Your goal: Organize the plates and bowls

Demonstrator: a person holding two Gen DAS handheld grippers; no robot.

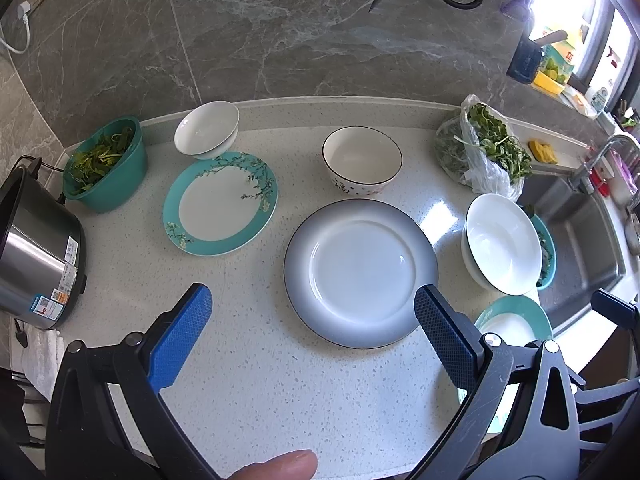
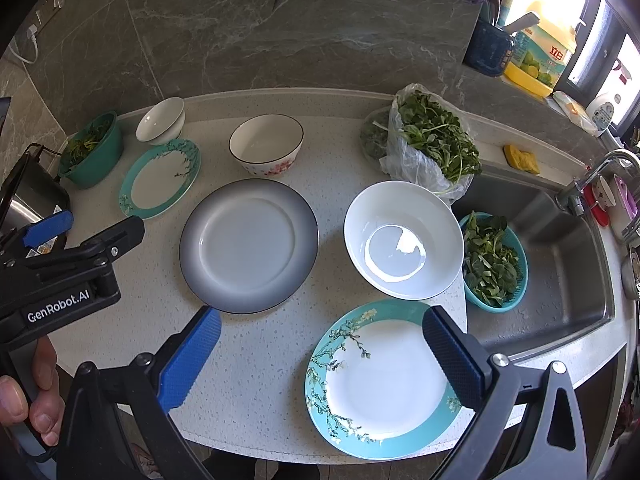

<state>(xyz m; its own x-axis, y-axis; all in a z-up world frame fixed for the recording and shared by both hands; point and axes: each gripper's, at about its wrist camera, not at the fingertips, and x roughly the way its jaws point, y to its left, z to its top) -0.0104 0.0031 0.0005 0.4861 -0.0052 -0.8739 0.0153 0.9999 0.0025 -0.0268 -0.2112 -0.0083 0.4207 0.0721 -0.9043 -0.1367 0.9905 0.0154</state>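
Both grippers are hovering over the speckled white stone countertop (image 1: 256, 380), nothing held. The left gripper (image 1: 314, 336) is spread wide, empty, facing the near rim of the grey-rimmed white ceramic dinner plate (image 1: 360, 272); the right gripper (image 2: 322, 356) is also gaping wide, empty, poised above the near teal-rimmed floral plate (image 2: 384, 380) at the counter's front edge. A second teal-rimmed floral plate (image 1: 220, 204) is lying back left, with a small plain white bowl (image 1: 208, 130) tilted against its far rim, touching it. A black-rimmed white bowl with pink flower print (image 2: 266, 146) is standing upright behind the grey plate, just apart from it. A wide shallow white bowl (image 2: 402, 240) is sitting right of the grey plate, just beside the steel sink (image 2: 560, 248). Judging handling: all glazed ceramic, stiff, fairly heavy, slippery, chip-prone. The plates are lying flat, so the only purchase is probably the rim, one finger sliding under the edge; the near teal plate looks easiest since it is overhanging the counter front slightly. Bowls want a pinch across the wall, one finger inside. Stacking matching teal plates first seems sensible. Set down gently, glaze on glaze slides.
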